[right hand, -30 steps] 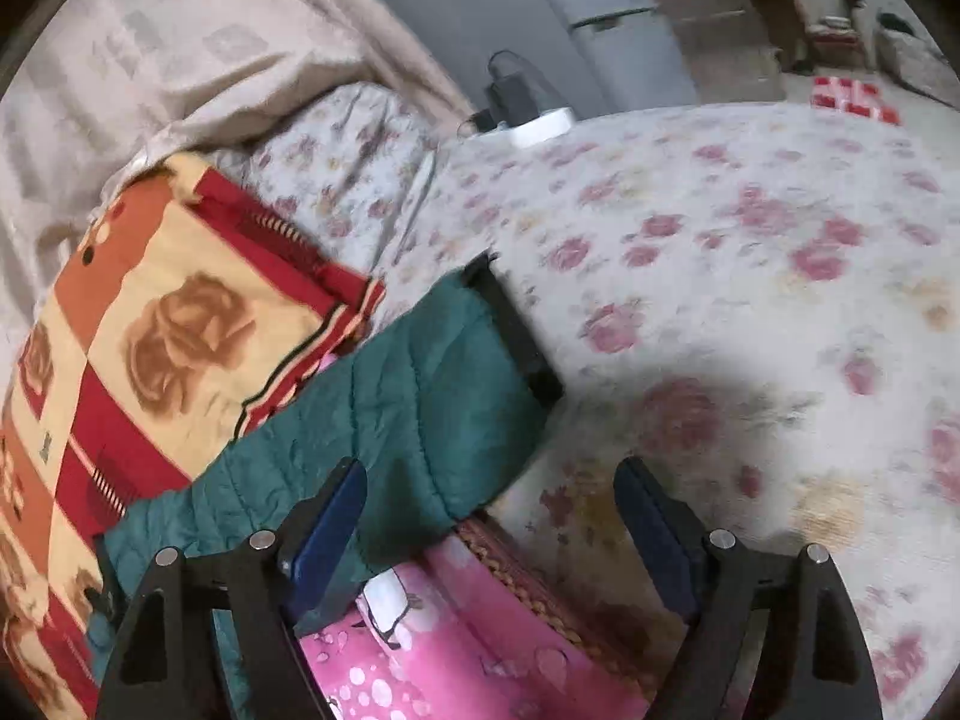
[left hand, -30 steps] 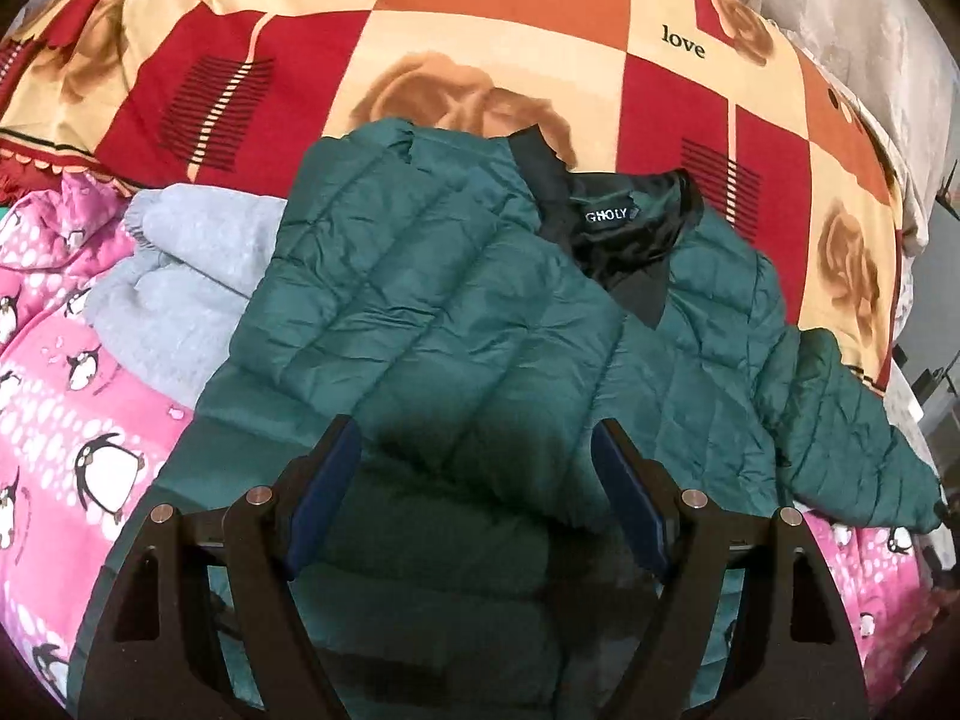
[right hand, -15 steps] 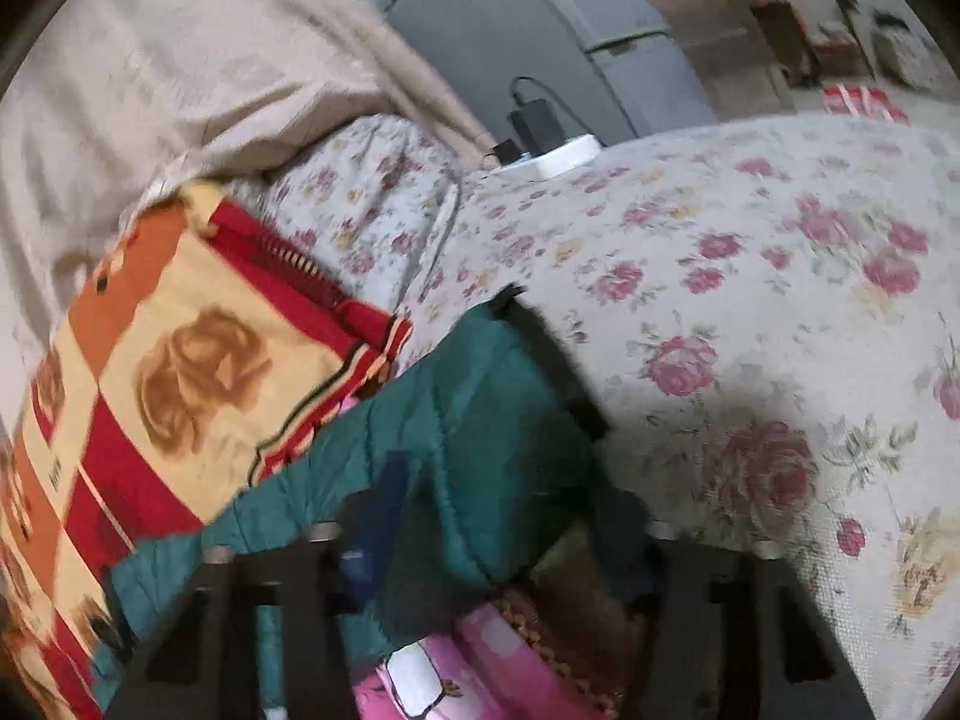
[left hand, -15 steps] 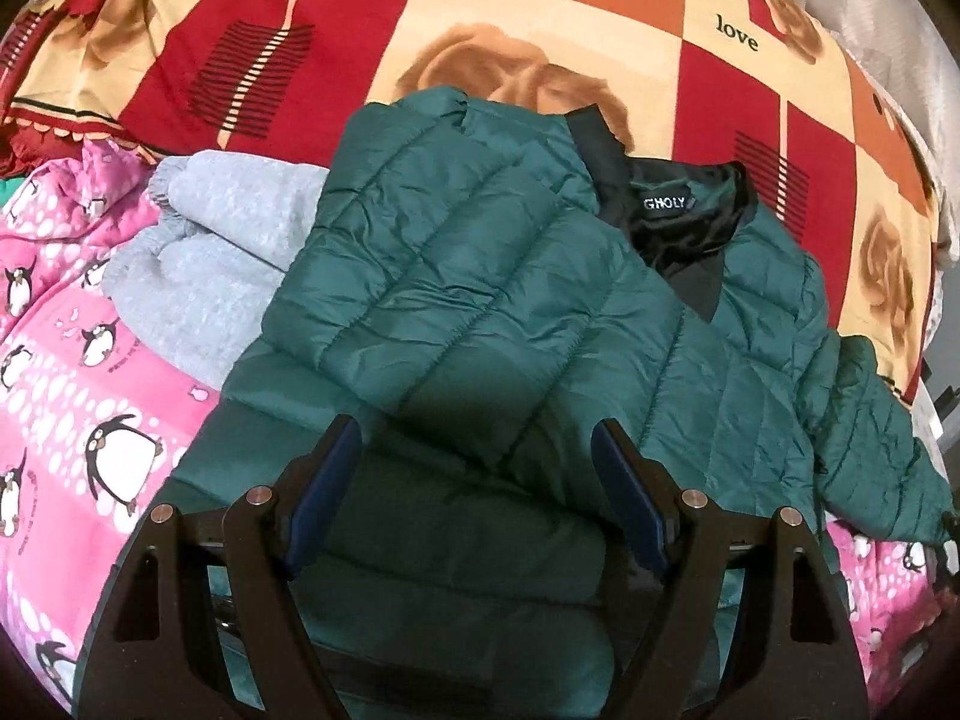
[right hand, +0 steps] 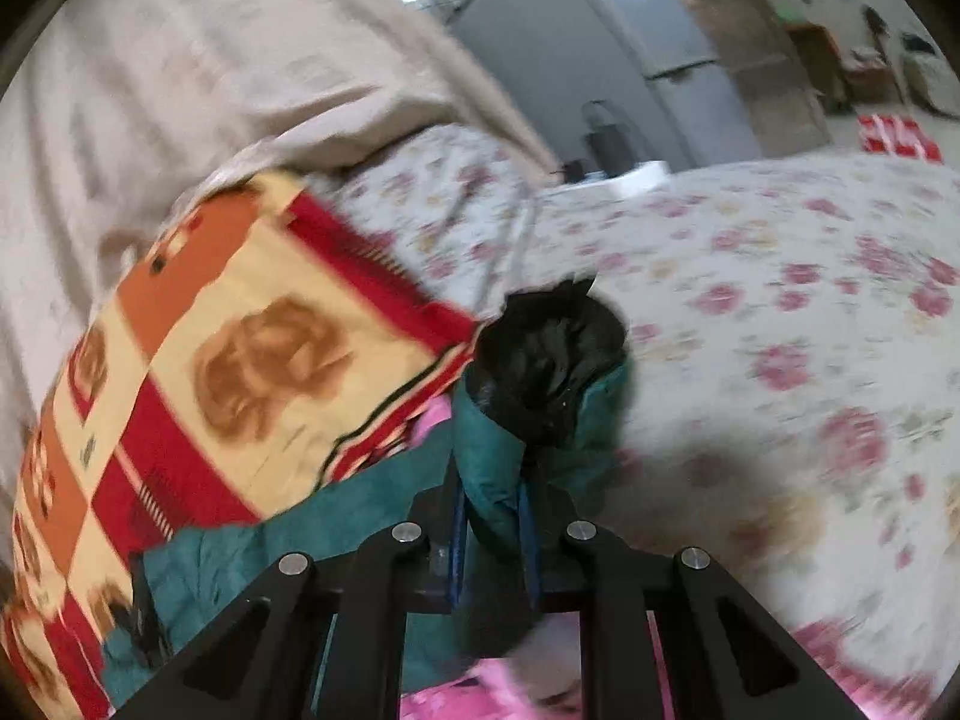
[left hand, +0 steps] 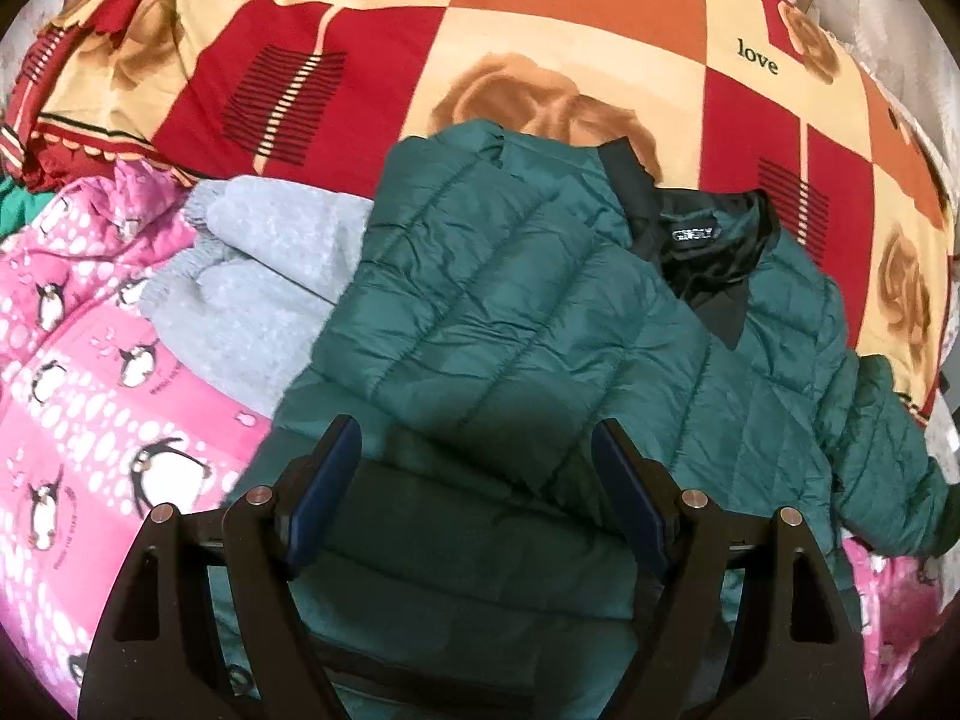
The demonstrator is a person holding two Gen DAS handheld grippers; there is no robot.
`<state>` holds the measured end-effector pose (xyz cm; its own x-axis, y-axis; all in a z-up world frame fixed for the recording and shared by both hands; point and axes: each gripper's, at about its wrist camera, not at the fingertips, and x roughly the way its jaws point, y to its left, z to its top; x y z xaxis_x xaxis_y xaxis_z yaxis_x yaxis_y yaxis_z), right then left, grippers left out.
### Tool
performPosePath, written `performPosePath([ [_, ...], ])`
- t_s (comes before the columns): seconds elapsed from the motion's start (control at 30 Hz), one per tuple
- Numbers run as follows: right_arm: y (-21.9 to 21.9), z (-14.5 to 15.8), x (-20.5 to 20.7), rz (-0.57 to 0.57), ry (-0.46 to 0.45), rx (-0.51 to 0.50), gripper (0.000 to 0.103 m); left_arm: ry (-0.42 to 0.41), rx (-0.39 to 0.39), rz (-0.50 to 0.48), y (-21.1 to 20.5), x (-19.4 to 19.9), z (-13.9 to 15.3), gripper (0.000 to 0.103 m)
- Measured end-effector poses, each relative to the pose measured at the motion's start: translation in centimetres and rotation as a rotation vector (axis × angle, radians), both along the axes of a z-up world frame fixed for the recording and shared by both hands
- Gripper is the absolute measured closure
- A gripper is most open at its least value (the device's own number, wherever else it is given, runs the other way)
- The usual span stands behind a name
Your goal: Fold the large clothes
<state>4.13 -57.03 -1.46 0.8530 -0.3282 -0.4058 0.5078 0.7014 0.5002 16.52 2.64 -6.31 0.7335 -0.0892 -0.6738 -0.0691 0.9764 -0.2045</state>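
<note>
The right gripper (right hand: 492, 531) is clamped down tight on the sleeve (right hand: 528, 420) of the green puffer jacket (left hand: 540, 312) – the blue pads (right hand: 459, 534) are squeezing the quilted fabric, and the black cuff (right hand: 549, 348) bunches up just ahead of the fingertips. Off to that gripper's left lies a red-and-orange patchwork blanket (right hand: 240, 360), and ahead and to the right a floral sheet (right hand: 780, 312). The left gripper (left hand: 477, 486) hangs with its jaws spread wide and nothing between them – the jacket body sits right below and ahead of it, collar and black lining (left hand: 714, 252) further ahead to the right. A grey sweatshirt (left hand: 258, 276) pokes out from under the jacket ahead-left, on top of a pink penguin blanket (left hand: 90, 372).
</note>
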Motion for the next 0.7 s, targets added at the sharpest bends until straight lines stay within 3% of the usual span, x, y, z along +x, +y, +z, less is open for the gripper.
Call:
performPosePath([
  [0.17,5.4,0.6,2.7,0.070,0.041,-0.081,0.089,0.018,0.025,0.041,1.3,0.1,-0.2,0.023],
  [0.4,14.8,1.6,6.1,0.265,0.042,-0.235,0.091,0.020,0.043,0.074,4.1,-0.4,0.0,0.023],
  [0.6,18.8,0.7,8.0,0.361,0.065,-0.208,0.090,0.051,-0.002,0.073,5.6,-0.1,-0.4,0.023],
  [0.7,20.4,0.8,8.8,0.379,0.083,-0.220,0.090,0.045,0.016,0.067,5.7,0.2,-0.2,0.023],
])
